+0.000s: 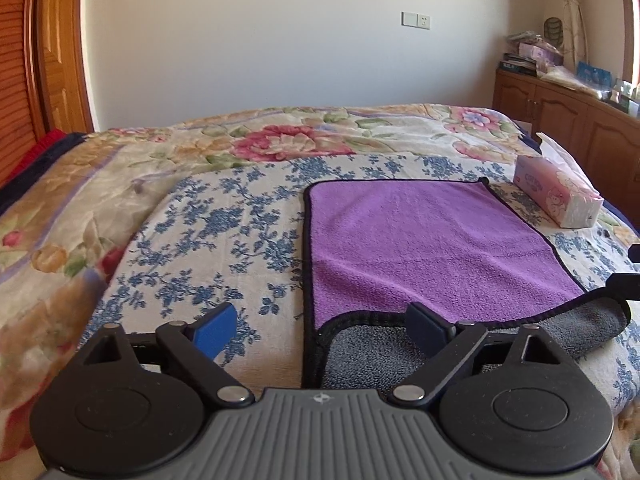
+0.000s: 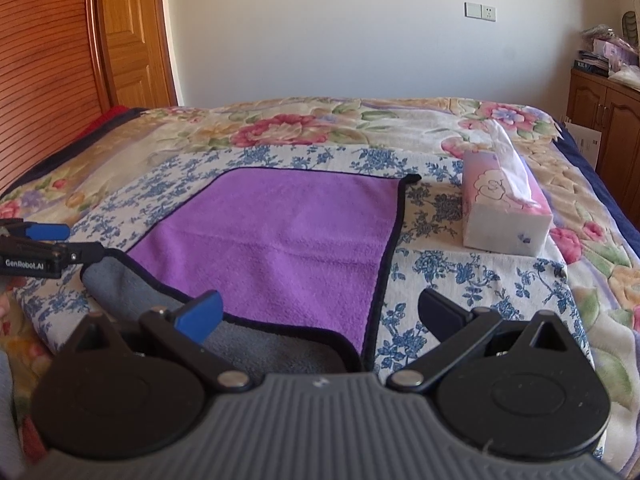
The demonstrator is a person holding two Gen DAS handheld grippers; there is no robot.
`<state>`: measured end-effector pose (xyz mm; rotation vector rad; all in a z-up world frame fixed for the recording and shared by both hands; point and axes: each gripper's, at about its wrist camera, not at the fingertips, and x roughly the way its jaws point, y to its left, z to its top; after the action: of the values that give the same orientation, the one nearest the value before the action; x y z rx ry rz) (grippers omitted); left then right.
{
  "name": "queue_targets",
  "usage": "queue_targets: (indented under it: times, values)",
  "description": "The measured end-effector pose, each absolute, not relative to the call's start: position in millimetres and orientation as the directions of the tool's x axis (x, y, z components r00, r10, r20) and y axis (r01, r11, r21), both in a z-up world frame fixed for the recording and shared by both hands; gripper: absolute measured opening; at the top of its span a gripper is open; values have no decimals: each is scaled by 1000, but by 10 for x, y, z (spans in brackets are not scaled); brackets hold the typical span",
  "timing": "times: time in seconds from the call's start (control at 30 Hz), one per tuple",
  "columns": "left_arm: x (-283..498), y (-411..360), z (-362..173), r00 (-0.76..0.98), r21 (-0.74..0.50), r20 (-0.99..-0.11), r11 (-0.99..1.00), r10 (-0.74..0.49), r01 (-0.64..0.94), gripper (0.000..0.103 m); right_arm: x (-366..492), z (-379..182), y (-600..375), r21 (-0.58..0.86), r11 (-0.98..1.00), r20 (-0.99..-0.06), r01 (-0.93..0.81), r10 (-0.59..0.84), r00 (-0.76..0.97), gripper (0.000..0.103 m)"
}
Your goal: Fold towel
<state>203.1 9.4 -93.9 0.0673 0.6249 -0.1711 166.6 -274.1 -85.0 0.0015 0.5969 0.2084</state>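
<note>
A purple towel (image 1: 420,248) with a dark border lies spread on the bed (image 1: 200,240), on a white cloth with blue flowers (image 1: 224,216) that covers the near part of a larger floral bedspread (image 1: 280,136). The near edge of the towel is turned over, so its grey underside (image 1: 372,352) shows as a rolled strip along the front.

The left hand-held gripper (image 1: 322,326) has its jaws wide apart and holds nothing. Its blue pad (image 1: 214,328) is over the flowered cloth, just left of the towel's near left corner, and its dark pad (image 1: 426,324) is over the grey turned-over strip — I cannot tell if it touches the fabric.

The right hand-held gripper (image 2: 320,312) is also wide open and grips nothing. Its blue pad (image 2: 200,316) is above the grey fold, its dark pad (image 2: 440,314) above the flowered cloth to the right of the towel's near right corner.

A pink and white tissue box (image 2: 504,208), with a tissue standing out of the top, lies on the bed just beyond the towel's far right corner, not touching it. Behind the bed are a pale wall with a socket (image 1: 416,21) and a wooden cabinet (image 1: 560,116).
</note>
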Motion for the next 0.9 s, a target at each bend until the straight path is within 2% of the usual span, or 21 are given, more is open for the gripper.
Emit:
queue_targets:
  times: [0.13,0.47,0.63,0.7,0.8,0.83,0.9]
  values:
    - [2098,104,-1007,781,-3,-606,982,-152,189,84,1711,-883,-2775,76,979,-579,-190,199,791,103]
    - [2165,144,-1097,729,-82,-645,970,-228,231,51,1737,-931,-2811,97,978,-607,-187,207,767,103]
    - [2137,108,-1100,724,-75,-648,966,-236,248,36,1761,-942,-2836,116,976,-622,-186,217,752,103]
    - [2137,114,-1100,723,-77,-650,967,-235,244,27,1776,-958,-2860,140,973,-633,-182,229,739,103]
    - [2145,131,-1106,719,-85,-654,967,-235,239,20,1785,-971,-2873,161,969,-646,-190,248,722,103]
    - [2145,131,-1109,717,-86,-656,967,-236,240,19,1781,-966,-2873,165,967,-646,-194,255,719,102]
    - [2148,130,-1118,714,-85,-658,966,-239,244,19,1779,-954,-2872,177,962,-650,-206,271,710,91]
